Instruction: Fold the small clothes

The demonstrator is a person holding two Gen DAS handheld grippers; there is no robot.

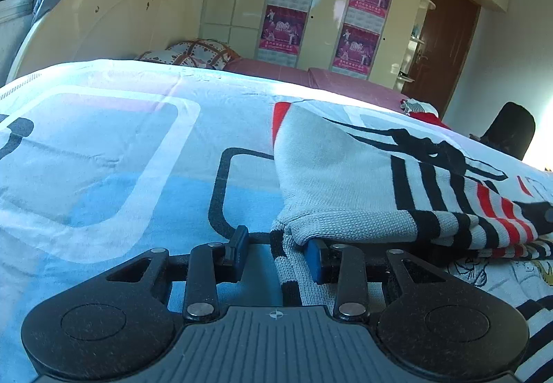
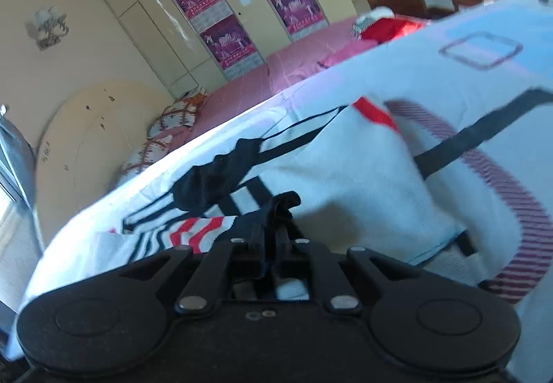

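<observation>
A small white knit sweater (image 1: 345, 175) with black and red stripes lies on the bed, partly folded over itself. My left gripper (image 1: 276, 248) is open, its fingers either side of a striped cuff and hem edge of the sweater. In the right wrist view the same sweater (image 2: 345, 175) lies ahead. My right gripper (image 2: 274, 245) is shut on a dark edge of the sweater, which bunches up between its fingertips.
The bed is covered with a light blue and white patterned sheet (image 1: 121, 148). A red garment (image 2: 387, 27) lies at the far side on a pink cover. Patterned pillows (image 1: 193, 55) rest by the headboard. A wardrobe with posters (image 1: 293, 3) stands behind.
</observation>
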